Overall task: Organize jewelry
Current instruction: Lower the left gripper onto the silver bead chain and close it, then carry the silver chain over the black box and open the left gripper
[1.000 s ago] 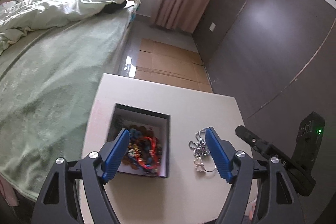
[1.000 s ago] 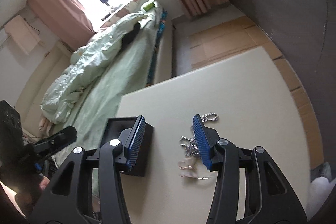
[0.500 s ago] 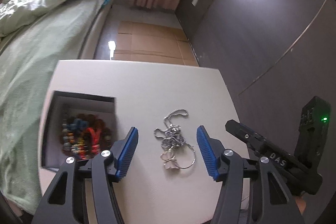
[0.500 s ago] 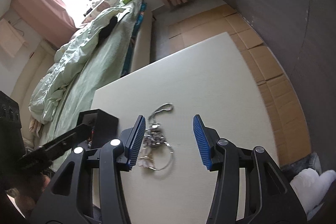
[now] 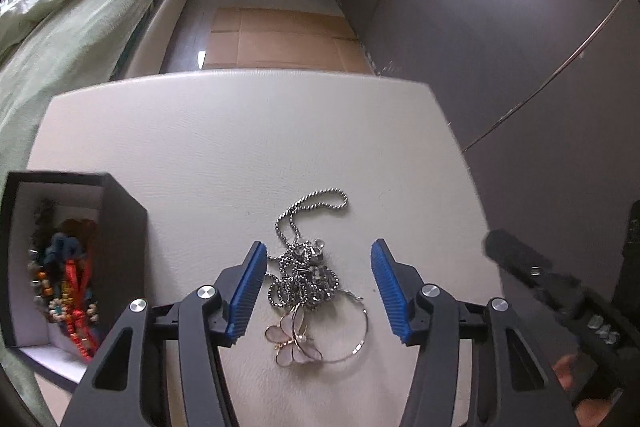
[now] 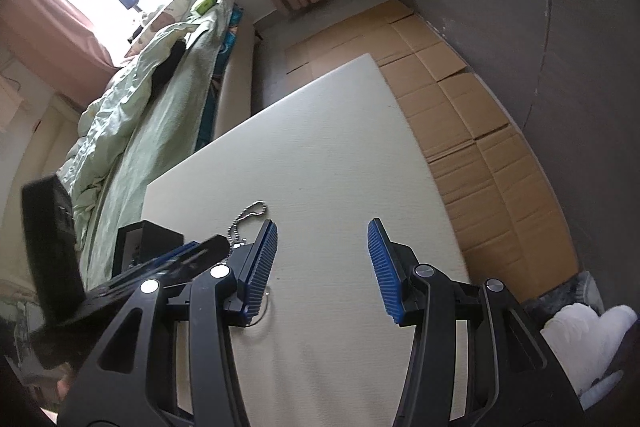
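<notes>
Our left gripper (image 5: 318, 291), blue pads spread, frames the tangled silver ball-chain necklace (image 5: 306, 267). We should lower squarely and pinch the thickest clump.

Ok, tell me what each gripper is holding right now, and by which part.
Nothing is held. The left gripper is open, straddling the silver chain necklace on the table; the right gripper is open over bare tabletop.
</notes>
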The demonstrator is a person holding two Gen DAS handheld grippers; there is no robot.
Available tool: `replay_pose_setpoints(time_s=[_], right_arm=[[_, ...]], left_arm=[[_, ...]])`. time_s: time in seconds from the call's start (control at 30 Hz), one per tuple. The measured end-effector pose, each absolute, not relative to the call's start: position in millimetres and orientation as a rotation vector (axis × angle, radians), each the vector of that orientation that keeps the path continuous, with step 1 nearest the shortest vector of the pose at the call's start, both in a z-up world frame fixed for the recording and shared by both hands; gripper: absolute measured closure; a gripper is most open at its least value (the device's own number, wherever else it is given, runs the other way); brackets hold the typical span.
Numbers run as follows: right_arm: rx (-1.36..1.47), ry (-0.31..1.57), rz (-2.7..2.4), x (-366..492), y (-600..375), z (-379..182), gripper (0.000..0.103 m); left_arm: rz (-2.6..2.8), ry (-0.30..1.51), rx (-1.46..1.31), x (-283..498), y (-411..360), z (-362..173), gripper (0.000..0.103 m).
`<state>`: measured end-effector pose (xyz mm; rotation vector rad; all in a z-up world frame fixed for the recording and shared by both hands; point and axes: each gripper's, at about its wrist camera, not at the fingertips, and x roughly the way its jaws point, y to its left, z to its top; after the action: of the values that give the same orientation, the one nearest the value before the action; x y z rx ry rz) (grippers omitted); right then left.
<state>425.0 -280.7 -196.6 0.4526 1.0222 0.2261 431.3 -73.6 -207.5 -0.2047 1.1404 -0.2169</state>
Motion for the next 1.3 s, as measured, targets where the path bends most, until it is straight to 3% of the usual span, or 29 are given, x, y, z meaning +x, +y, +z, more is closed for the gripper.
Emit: replay_pose_setpoints(time_s=[0.23,0.33,0.47,1.13,1.3], right_arm=[[0.479,1.03,0.185,426,-289,-200,0.055],[0.469,1.034,0.187,426,-286,-200,0.055],[0.457,1.04,0.192,423,-281,-200,0.055],[0.251,1.096,0.297,413,-218,-208,0.055],[0.147,1.109,0.314,411,-198,-212,0.059]], left_arm=[[-0.203,1.141,-0.095,433,-91,-225,0.054],[-0.15,1.135,-0.046,430,-91,-226,0.086],[-0.19,1.171,-0.127,432,-76,-223,0.087],[-0.289,0.999,-0.364,403,-25,-137,0.087],[-0.306,0.99,-0.417,406,-13,-130,0.087]])
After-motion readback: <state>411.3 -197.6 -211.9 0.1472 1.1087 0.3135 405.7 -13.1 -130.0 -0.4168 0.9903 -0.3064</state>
